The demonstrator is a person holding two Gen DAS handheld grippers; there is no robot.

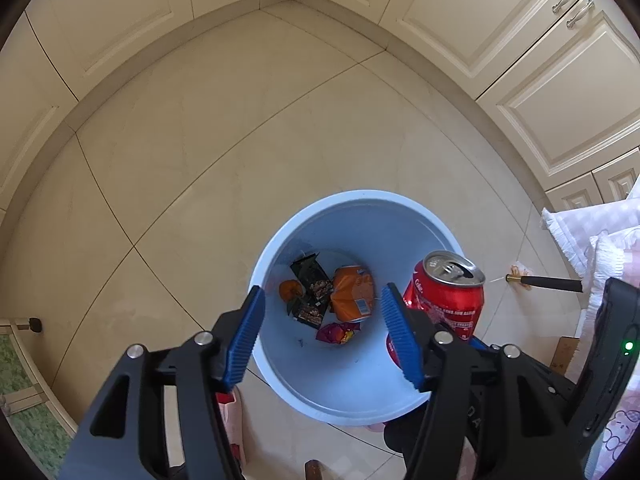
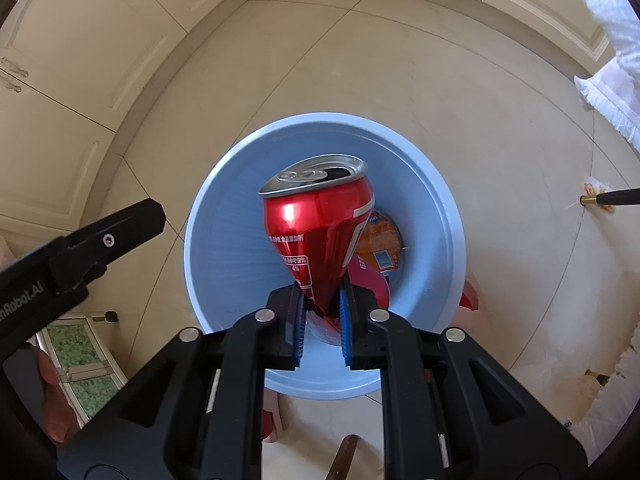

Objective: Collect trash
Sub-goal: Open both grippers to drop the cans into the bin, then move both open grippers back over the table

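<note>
Both grippers are held steeply downward over a light-blue bin (image 1: 280,364) standing on a tiled floor (image 1: 192,152) near cream cabinets (image 1: 520,40).

L gripper (image 1: 323,332): jaws are spread wide, nothing between the blue pads (image 1: 245,340); only the bin's interior is seen through the gap. It is positioned above the bin's near-left part.

R gripper (image 2: 320,320): jaws are nearly closed, and a crushed red can (image 2: 316,220) is pinched at its narrowed lower end between the pads. The can is held tilted, open top pointing away from the camera, over the bin's mouth, not yet dropped. In the L wrist view the same can (image 1: 446,296) is seen just beside the L gripper's right finger, at the bin's right rim.

Already lying at the bin's bottom: an orange can (image 1: 354,292), a dark snack wrapper (image 1: 312,288), a small orange fruit (image 1: 290,290), and a purple-red wrapper (image 1: 336,332).

A black rod w/ brass tip (image 1: 544,282) is seen on the floor to the right, well apart from the bin, beside pink-white fabric (image 1: 600,232). The L gripper's body (image 2: 80,248) is seen at the left edge of the R wrist view.
</note>
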